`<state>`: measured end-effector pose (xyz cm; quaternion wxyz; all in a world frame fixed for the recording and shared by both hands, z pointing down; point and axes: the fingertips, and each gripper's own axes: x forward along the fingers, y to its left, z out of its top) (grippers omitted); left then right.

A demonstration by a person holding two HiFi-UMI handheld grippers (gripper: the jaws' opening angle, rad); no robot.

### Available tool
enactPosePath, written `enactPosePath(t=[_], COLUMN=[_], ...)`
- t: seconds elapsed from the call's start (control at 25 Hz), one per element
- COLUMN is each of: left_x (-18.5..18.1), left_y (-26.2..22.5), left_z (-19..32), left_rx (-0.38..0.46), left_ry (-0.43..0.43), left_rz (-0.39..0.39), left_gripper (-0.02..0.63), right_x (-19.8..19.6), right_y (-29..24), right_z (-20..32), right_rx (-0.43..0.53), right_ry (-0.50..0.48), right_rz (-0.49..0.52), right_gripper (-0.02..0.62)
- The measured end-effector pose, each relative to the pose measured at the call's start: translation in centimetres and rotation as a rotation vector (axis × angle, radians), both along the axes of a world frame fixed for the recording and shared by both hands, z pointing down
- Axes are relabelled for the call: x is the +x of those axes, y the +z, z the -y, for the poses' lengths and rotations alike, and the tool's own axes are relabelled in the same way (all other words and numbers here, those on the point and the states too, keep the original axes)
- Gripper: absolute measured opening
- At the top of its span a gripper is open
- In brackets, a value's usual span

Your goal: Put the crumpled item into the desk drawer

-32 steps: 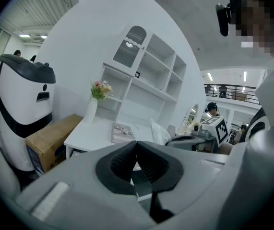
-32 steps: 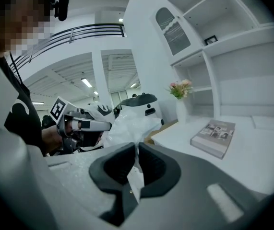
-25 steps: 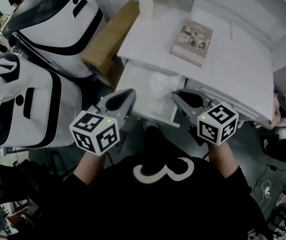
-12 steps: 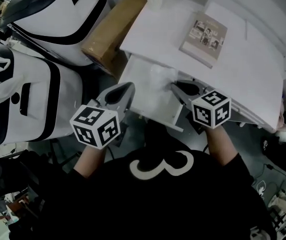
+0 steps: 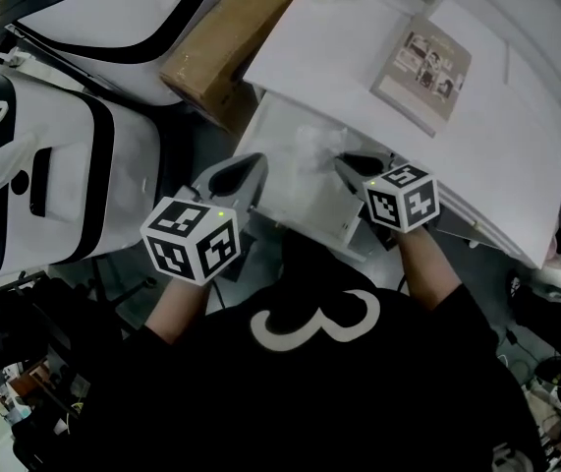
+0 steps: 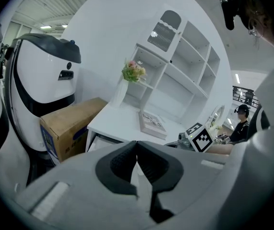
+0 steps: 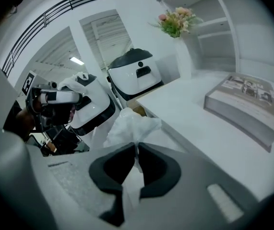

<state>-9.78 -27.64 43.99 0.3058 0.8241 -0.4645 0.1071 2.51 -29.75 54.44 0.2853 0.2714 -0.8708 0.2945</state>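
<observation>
The crumpled item [image 7: 131, 124] is a wad of thin white paper, and my right gripper [image 7: 137, 146] is shut on a fold of it. In the head view the wad [image 5: 312, 151] hangs over the open desk drawer [image 5: 305, 222], with the right gripper [image 5: 340, 161] at the drawer's right side. My left gripper [image 5: 257, 160] is at the drawer's left front corner, apart from the wad. In the left gripper view its jaws [image 6: 137, 143] are shut with nothing between them, and the drawer [image 6: 97, 142] shows just beyond.
A book [image 5: 435, 61] lies on the white desk top [image 5: 339, 67]. A vase of flowers [image 7: 177, 22] stands at the desk's back, below white shelves [image 6: 184, 66]. A cardboard box [image 5: 227, 52] and white rounded machines [image 5: 59, 170] stand left of the desk.
Both grippers have sunk toward the drawer. The right one went lower and carried the crumpled item down over the drawer; its marker cube looks smaller now.
</observation>
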Motion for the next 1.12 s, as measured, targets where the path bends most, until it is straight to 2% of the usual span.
enactPosePath(t=[0.68, 1.12], left_x=[-3.5, -5.3], left_y=[5.2, 8.1], left_z=[0.5, -0.5], left_rx=[-0.103, -0.169], left_ry=[-0.019, -0.053], left_rz=[0.019, 0.031], left_gripper=[0.011, 0.011], right_x=[-3.7, -4.3], right_y=[10.7, 17.0], right_z=[0.9, 0.6], right_rx=[-0.164, -0.259], right_ry=[-0.067, -0.069], right_rz=[-0.118, -0.191], right_gripper=[0.026, 0.026])
